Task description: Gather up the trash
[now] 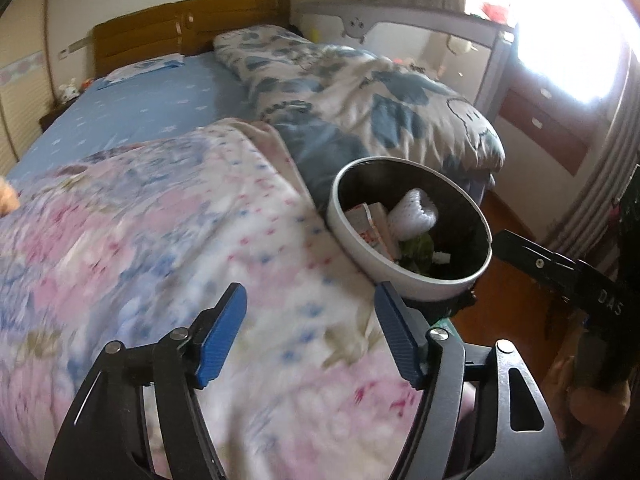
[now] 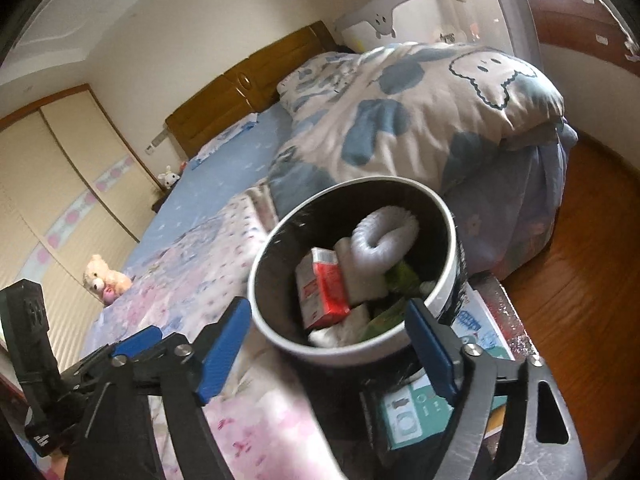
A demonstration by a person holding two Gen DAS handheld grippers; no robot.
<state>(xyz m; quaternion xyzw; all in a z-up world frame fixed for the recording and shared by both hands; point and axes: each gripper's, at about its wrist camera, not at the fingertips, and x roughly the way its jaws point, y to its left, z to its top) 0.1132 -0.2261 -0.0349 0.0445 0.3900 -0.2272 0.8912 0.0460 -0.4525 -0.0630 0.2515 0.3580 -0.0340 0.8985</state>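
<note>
A round trash bin (image 1: 345,236), white-rimmed and black inside, stands at the bed's corner. In it lie a red carton (image 2: 324,292), a curled white foam net (image 2: 380,240), white tissue and green wrappers (image 2: 402,276). My right gripper (image 2: 327,306) is open just above the bin's near rim (image 2: 340,354); its blue pads flank the rim and do not touch it, with nothing held. My left gripper (image 1: 311,292) is open and empty over the pink floral blanket (image 1: 160,240), left of the bin. The right tool's black arm (image 1: 560,272) shows beyond the bin.
The bed has a blue sheet (image 1: 152,108), a bunched blue-and-white quilt (image 2: 420,112) and a wooden headboard (image 1: 180,28). A teddy bear (image 2: 104,278) sits on the far blanket edge. Printed boxes (image 2: 408,412) lie under the bin. Wood floor (image 2: 580,280) lies to the right.
</note>
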